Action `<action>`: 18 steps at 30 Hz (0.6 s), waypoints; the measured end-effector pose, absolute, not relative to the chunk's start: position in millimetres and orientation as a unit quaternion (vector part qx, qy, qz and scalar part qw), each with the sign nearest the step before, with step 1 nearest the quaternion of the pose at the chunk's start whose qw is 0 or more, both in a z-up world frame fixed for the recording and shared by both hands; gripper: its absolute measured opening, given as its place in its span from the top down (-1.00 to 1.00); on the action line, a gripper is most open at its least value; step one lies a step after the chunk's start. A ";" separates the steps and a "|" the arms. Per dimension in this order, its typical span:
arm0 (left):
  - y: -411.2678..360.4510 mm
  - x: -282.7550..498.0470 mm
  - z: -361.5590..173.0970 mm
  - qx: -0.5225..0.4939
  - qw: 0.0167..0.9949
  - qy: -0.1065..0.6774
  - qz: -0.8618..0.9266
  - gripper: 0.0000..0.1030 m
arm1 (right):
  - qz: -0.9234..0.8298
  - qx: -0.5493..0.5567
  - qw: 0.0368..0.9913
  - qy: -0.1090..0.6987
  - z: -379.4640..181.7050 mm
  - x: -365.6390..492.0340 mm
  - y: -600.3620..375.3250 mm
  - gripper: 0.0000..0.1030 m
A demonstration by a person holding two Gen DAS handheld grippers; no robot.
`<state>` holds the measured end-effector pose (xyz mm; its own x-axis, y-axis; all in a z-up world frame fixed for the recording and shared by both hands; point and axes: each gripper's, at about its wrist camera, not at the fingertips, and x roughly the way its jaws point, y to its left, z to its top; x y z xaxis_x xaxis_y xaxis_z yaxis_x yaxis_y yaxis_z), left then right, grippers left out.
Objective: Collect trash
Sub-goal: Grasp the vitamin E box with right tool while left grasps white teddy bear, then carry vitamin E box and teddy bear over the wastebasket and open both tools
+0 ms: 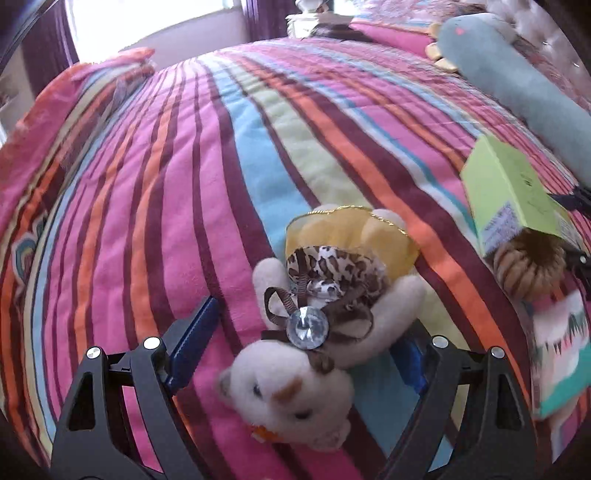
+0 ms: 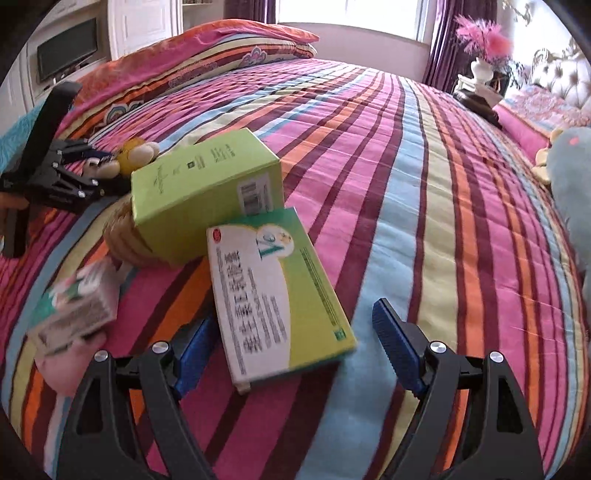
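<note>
Striped bedspread [image 2: 406,184] carries the trash: a flat green-and-white box [image 2: 277,295] lies between the wide-apart right tongs [image 2: 291,332], untouched, its far end against a lime carton [image 2: 207,192]. The left tongs [image 1: 306,339], also wide and empty, straddle a white plush bear [image 1: 295,387].

A home bedroom: striped bedspread [image 2: 406,184], pillow [image 2: 240,40], curtained window [image 2: 347,14], tufted headboard [image 2: 569,77]

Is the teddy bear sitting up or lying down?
Lying down. The teddy bear is flat on its back on the striped bedspread, head nearest the camera.
</note>
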<state>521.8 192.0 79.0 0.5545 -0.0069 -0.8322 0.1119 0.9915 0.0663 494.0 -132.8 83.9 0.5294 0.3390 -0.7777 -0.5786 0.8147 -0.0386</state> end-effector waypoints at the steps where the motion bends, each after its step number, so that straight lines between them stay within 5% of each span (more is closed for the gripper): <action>1: 190.4 521.1 79.2 0.052 0.880 0.471 -0.030 -0.51 | 0.267 -0.145 0.861 0.408 83.5 495.3 -131.8 -0.49; 2: 188.7 519.3 80.5 0.046 0.881 0.471 -0.033 -0.23 | 0.267 -0.141 0.861 0.410 83.8 494.4 -131.2 -0.32; 5: 185.9 514.4 83.5 0.037 0.881 0.471 -0.019 0.08 | 0.267 -0.126 0.860 0.416 85.5 487.3 -130.7 -0.19; 18: 182.3 420.2 122.9 -0.027 0.905 0.424 -0.022 0.17 | 0.213 -0.091 0.892 0.389 120.0 416.0 -155.2 -0.16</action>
